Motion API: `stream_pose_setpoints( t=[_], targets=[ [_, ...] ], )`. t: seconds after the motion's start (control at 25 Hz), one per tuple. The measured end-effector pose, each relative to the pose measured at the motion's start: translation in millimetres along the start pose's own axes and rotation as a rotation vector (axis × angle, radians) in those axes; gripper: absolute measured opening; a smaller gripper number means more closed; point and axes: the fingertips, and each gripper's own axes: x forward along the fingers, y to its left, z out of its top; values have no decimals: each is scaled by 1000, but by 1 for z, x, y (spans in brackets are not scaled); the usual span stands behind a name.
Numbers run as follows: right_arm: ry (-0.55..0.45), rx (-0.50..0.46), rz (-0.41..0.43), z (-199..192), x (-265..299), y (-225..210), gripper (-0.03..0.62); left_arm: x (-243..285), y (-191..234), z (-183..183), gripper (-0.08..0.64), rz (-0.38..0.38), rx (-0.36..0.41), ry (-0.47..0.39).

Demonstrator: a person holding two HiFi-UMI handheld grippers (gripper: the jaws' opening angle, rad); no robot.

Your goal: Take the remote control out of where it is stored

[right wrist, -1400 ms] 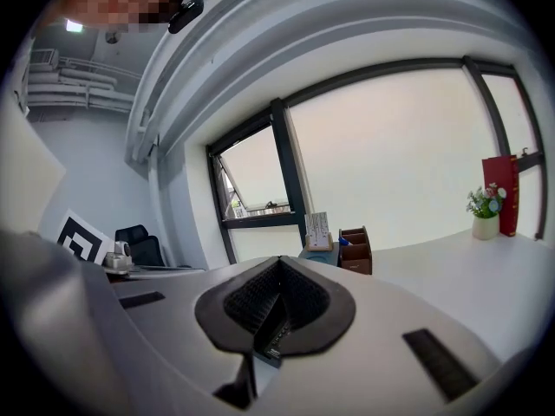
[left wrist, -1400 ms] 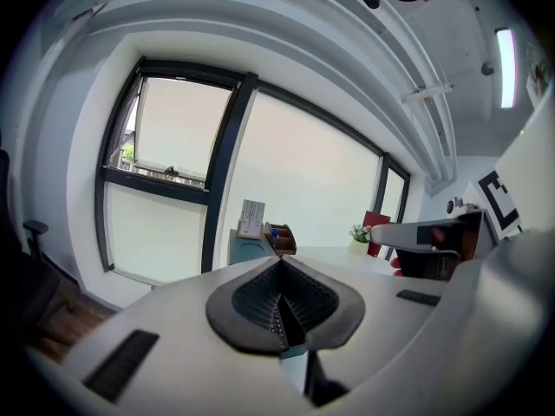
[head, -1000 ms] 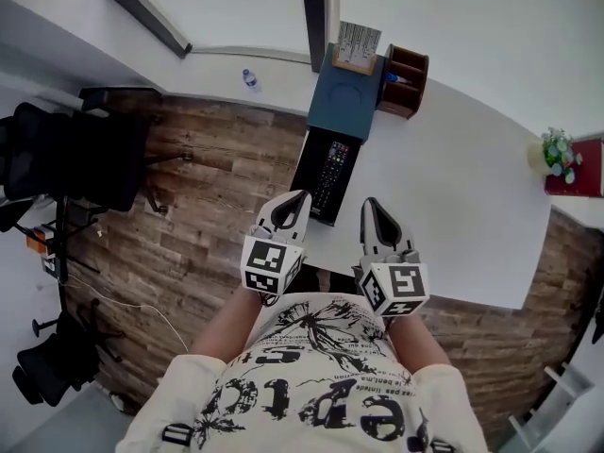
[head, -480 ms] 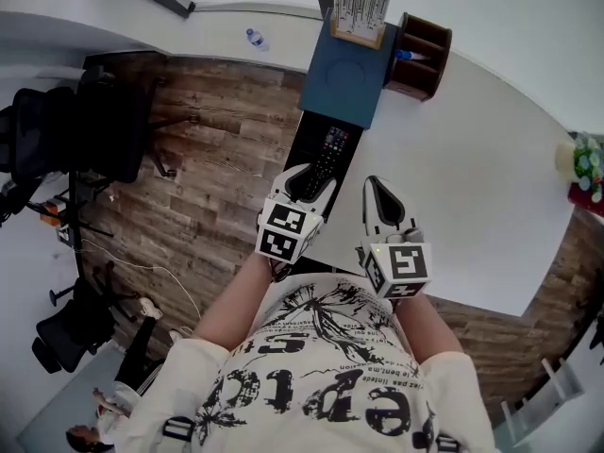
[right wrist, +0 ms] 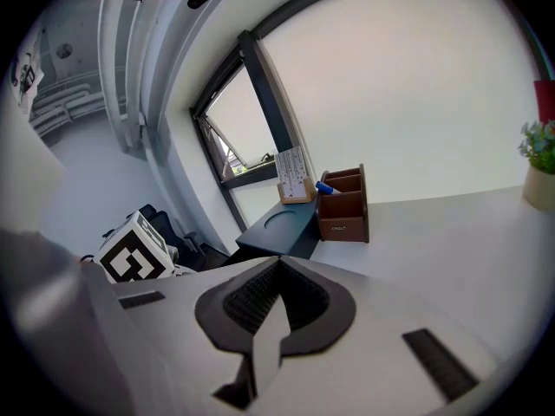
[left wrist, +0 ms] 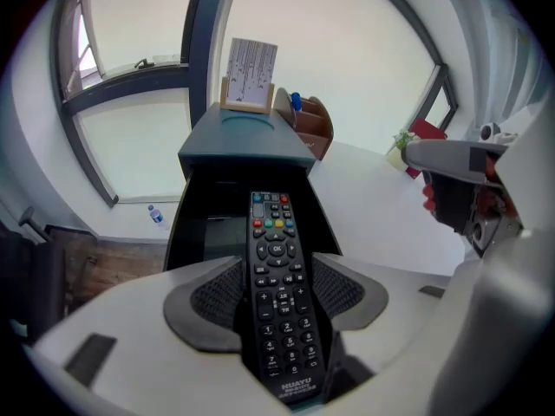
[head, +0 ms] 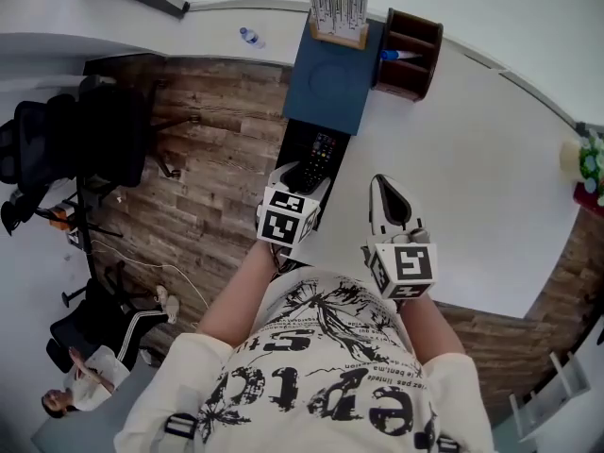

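Note:
The black remote control [head: 319, 152] [left wrist: 279, 293] lies lengthwise in a black drawer [head: 296, 138] [left wrist: 196, 232] pulled out of a dark blue box [head: 330, 83] at the table's left edge. My left gripper [head: 301, 176] [left wrist: 277, 277] straddles the remote's near end. Its jaws are opening, with a pad on either side of the remote and not pressing on it. My right gripper [head: 390, 190] [right wrist: 276, 295] hovers over the white table [head: 472, 187] to the right, pads together and nothing between them.
A brown wooden organiser [head: 408, 47] with a blue pen stands right of the box, and a card holder [head: 337, 15] sits at its back. A potted plant [head: 590, 159] is at the far right. Wood floor, black chairs [head: 85, 144] and a person [head: 71, 394] lie left.
My left gripper moved forward from the table's near edge to over the drawer and the remote's near end. The right gripper stayed about where it was.

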Motion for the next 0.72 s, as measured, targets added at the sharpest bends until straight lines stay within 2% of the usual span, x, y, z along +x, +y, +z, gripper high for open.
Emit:
stream_pose_setpoints(
  t=[0.12, 0.4, 0.72],
  targets=[
    [7, 12, -14, -2, -1, -9, -8, 6, 0, -6, 238, 20, 11, 40],
    [11, 36, -27, -1, 1, -23, -8, 15, -1, -11, 249, 83, 98, 34],
    [9, 55, -44, -1, 2, -34, -8, 17, -1, -10, 249, 90, 107, 29]
  ],
)
